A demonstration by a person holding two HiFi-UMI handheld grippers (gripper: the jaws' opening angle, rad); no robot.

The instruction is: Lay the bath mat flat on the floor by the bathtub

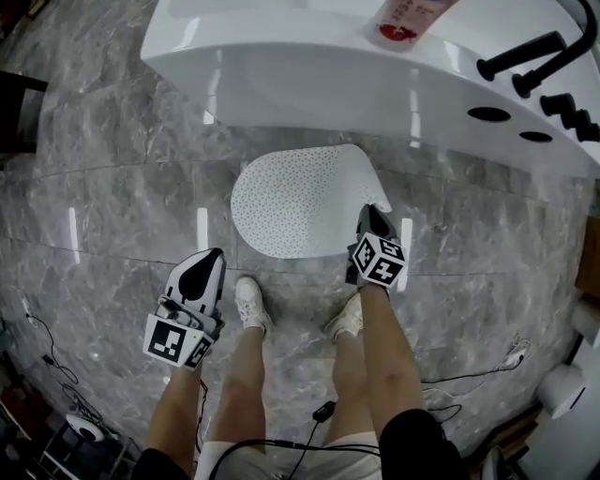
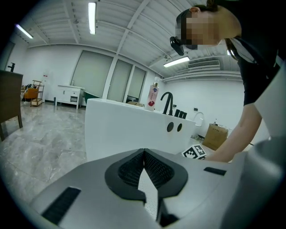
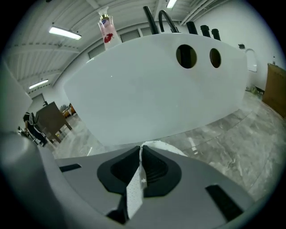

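The white dotted bath mat [image 1: 295,202] lies on the grey marble floor just in front of the white bathtub [image 1: 309,66]. My right gripper [image 1: 371,216] is at the mat's near right corner and is shut on its edge; in the right gripper view a strip of the mat [image 3: 134,192] runs between the closed jaws of that gripper [image 3: 140,150]. My left gripper [image 1: 201,262] hovers left of the mat and apart from it. In its own view the left gripper [image 2: 143,152] has its tips touching and holds nothing, and the bathtub [image 2: 120,129] stands ahead.
A bottle [image 1: 403,19] with a red label stands on the tub rim beside a black faucet [image 1: 534,56]. The person's white shoes [image 1: 251,302] stand on the floor just behind the mat. Cables [image 1: 469,375] trail at the right. A dark piece of furniture [image 1: 14,112] is at far left.
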